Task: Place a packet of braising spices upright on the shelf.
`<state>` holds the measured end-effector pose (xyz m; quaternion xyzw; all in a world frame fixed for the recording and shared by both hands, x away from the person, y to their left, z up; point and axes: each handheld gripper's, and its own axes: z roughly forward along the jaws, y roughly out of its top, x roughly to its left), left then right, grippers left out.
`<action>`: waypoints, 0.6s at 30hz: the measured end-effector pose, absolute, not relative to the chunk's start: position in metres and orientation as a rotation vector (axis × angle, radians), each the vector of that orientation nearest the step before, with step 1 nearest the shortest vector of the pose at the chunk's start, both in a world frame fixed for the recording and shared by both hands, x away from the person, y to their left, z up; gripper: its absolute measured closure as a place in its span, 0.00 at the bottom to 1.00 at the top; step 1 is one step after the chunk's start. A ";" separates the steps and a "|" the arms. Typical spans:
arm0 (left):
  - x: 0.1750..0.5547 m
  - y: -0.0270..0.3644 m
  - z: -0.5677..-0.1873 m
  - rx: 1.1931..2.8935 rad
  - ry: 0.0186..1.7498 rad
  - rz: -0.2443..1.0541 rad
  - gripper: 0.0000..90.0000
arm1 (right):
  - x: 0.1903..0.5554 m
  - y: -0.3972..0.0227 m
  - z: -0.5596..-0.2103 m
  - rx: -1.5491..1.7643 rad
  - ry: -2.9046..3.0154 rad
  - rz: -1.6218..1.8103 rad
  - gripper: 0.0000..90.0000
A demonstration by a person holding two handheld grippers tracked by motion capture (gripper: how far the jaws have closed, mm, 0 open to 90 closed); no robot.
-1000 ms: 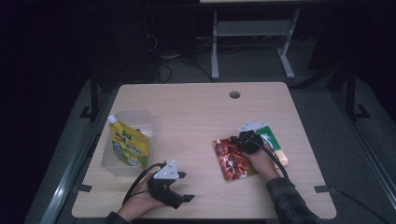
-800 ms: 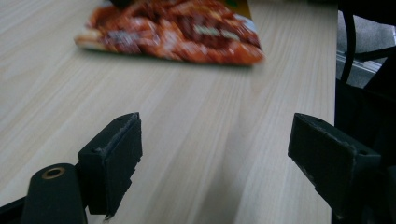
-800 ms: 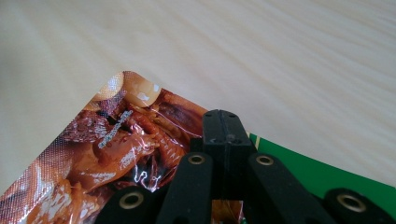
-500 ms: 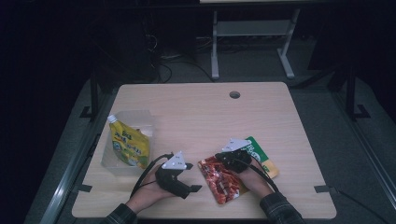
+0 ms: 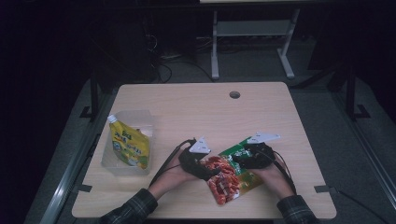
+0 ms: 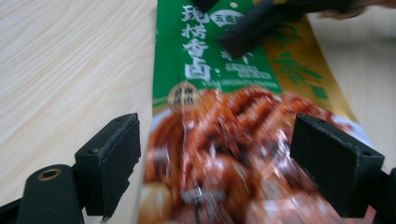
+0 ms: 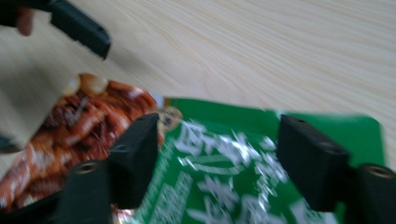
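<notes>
A snack bag with green and red print lies flat on the near part of the counter. The left gripper is at the bag's left end. Its jaws are spread wide, one on each side of the bag, not pinching it. The right gripper is over the bag's green end. Its jaws have just been opening and stand apart above the bag. A yellow pouch sits in a clear tub at the left.
</notes>
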<state>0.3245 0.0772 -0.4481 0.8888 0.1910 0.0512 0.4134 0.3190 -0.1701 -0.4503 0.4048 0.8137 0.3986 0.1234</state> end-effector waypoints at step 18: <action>0.343 0.044 -0.473 2.288 0.511 0.068 0.23 | 0.292 -0.223 -0.440 1.238 2.268 1.172 0.25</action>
